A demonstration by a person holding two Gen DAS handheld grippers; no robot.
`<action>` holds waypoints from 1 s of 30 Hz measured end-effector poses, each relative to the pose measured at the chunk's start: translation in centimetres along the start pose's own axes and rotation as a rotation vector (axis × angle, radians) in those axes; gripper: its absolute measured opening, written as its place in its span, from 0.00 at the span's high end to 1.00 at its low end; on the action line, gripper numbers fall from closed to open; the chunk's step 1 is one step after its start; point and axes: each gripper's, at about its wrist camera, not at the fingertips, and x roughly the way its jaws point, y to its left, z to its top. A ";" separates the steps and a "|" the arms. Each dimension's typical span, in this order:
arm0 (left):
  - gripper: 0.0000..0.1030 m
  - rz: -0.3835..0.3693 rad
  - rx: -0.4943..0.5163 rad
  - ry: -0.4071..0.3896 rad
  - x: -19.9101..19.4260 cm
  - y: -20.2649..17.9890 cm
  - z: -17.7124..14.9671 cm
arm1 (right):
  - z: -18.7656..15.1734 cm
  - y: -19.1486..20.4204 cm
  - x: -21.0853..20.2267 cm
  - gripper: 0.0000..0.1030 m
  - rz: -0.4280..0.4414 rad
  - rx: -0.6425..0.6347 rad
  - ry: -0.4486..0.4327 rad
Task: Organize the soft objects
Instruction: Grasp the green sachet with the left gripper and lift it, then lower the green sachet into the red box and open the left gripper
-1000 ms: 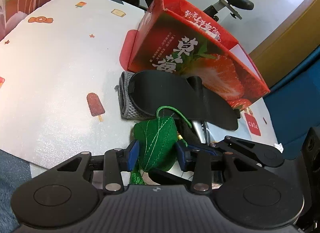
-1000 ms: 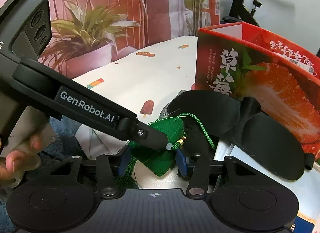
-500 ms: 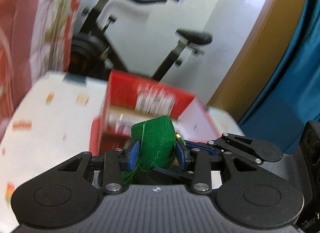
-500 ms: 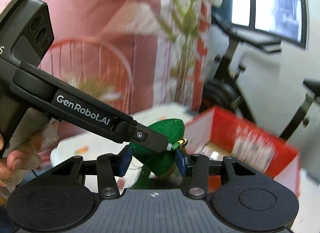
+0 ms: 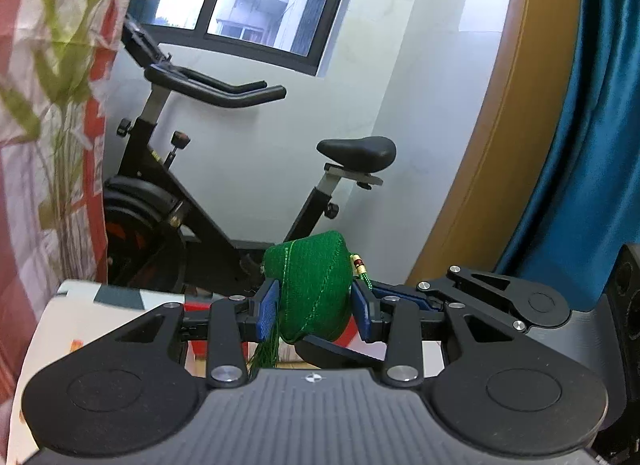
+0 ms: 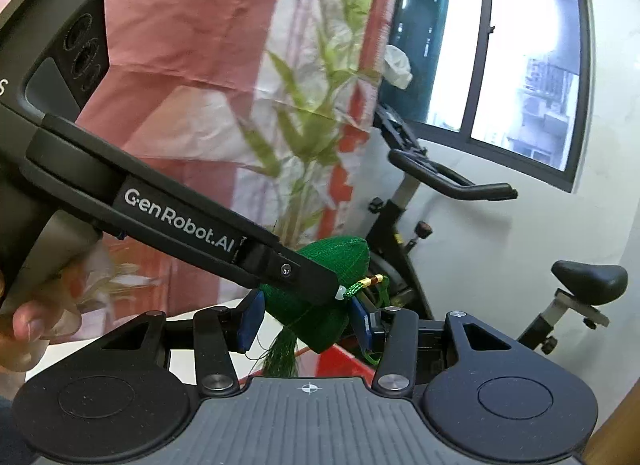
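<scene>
Between both grippers' blue pads [image 5: 267, 314] sits a stitched green fabric pouch [image 5: 314, 293].

A: What sort of place is this?

B: A room in a home, I'd say. A black exercise bike [image 5: 224, 169] stands against the white wall [image 5: 404, 77] at about 12 o'clock, saddle and handlebars in plain sight.

A: Anything else domestic?

B: A dark-framed window [image 6: 516, 49] up at 1 o'clock looks out on apartment balconies. A blue curtain [image 5: 592, 113] hangs at 3 o'clock beside a wooden door frame [image 5: 496, 133].

A: And on the other side?

B: At 10 o'clock, a pink-and-red cloth backdrop [image 6: 192, 45] printed with bamboo leaves. Low at 8 o'clock, the edge of a tabletop [image 5: 60, 329] under a white patterned cover.
</scene>
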 end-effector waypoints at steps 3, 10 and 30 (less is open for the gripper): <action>0.60 -0.001 0.010 0.013 2.2 0.6 0.4 | 0.1 -1.7 1.5 0.58 -0.015 0.005 0.008; 0.60 0.016 -0.032 0.115 7.7 3.6 -1.4 | -2.5 -4.2 6.5 0.58 -0.001 0.036 0.100; 0.61 0.092 -0.082 0.321 15.8 8.3 -5.3 | -9.8 -4.8 17.7 0.65 -0.022 0.068 0.461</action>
